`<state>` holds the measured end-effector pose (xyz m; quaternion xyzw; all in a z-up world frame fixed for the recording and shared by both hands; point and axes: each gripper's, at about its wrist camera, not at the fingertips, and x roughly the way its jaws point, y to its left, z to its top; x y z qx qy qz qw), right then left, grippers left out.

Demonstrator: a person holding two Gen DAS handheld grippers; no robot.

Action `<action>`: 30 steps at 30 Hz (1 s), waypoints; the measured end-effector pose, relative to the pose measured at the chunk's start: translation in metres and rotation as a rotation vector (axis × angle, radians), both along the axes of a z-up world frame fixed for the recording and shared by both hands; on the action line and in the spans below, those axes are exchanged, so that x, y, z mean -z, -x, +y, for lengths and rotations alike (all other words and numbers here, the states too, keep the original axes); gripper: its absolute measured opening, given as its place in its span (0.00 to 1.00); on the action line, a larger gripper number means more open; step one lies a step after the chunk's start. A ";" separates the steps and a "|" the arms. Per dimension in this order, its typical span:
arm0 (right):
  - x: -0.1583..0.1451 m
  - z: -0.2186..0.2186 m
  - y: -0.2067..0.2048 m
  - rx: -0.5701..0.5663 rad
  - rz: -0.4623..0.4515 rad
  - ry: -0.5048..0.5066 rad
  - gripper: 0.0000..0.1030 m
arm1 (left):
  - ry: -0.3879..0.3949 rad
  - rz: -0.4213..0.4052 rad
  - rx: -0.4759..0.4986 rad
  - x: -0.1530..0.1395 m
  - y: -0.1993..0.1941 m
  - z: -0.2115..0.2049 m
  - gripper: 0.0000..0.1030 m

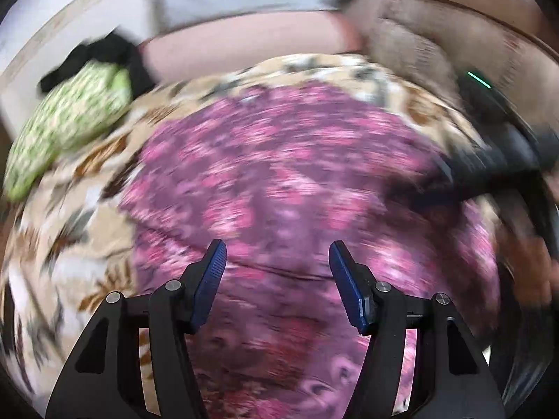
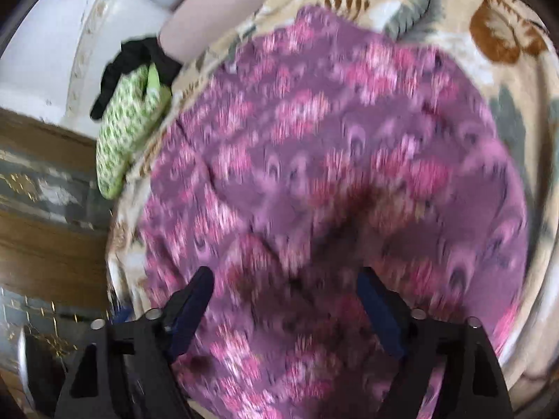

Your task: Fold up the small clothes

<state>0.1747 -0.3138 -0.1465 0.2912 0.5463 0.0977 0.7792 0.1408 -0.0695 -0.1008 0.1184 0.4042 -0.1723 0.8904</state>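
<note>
The pink cloth (image 1: pixel 279 174) lies flat on the leafy blanket (image 1: pixel 70 244), ready to fold; the left gripper (image 1: pixel 277 258) and right gripper (image 2: pixel 284 286) hang over it, both wide and empty.

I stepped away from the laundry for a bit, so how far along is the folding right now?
Possibly done: a green patterned item on a black garment lies bundled at the bed's edge, though blur hides whether it is folded. In hand: nothing; the left gripper and right gripper are both open above the purple floral garment. Left: that garment lies spread on the leaf-print bedspread, unfolded.
</note>
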 end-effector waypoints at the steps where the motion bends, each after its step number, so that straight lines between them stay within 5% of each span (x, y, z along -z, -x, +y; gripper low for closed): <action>1: 0.003 0.012 0.003 -0.036 0.006 0.034 0.61 | 0.013 0.024 -0.029 0.005 -0.005 0.004 0.59; 4: -0.004 0.036 0.005 -0.087 -0.003 0.221 0.20 | 0.042 0.091 -0.105 0.017 -0.022 0.016 0.59; 5: -0.010 0.036 0.008 -0.086 -0.018 0.186 0.09 | 0.059 0.106 -0.116 0.018 -0.024 0.020 0.59; 7: -0.035 0.032 0.022 -0.059 -0.095 0.147 0.09 | 0.087 0.114 -0.137 0.017 -0.021 0.028 0.59; 10: -0.062 0.028 0.049 -0.027 -0.183 0.267 0.09 | 0.111 0.115 -0.172 0.016 -0.019 0.037 0.59; 12: -0.049 0.024 0.057 -0.015 -0.147 0.327 0.09 | 0.120 0.134 -0.196 0.019 -0.024 0.040 0.59; 15: 0.000 0.015 0.050 -0.036 0.041 0.285 0.09 | 0.128 0.173 -0.211 0.025 -0.030 0.042 0.59; 17: -0.018 0.014 0.050 -0.016 -0.047 0.273 0.09 | 0.120 0.176 -0.220 0.025 -0.031 0.043 0.59; 19: -0.042 0.009 0.055 0.017 -0.169 0.239 0.17 | 0.126 0.169 -0.234 0.021 -0.032 0.050 0.59; 21: -0.055 -0.001 0.062 0.075 -0.232 0.227 0.76 | 0.157 0.181 -0.255 0.016 -0.037 0.059 0.59; 22: -0.061 -0.007 0.066 0.123 -0.251 0.242 0.83 | 0.183 0.193 -0.270 0.012 -0.042 0.066 0.59; 26: -0.095 -0.027 0.072 0.197 -0.383 0.221 0.84 | 0.200 0.176 -0.314 -0.007 -0.064 0.086 0.60; 30: -0.107 -0.037 0.030 0.139 -0.371 0.195 0.86 | 0.191 0.179 -0.337 -0.017 -0.106 0.099 0.60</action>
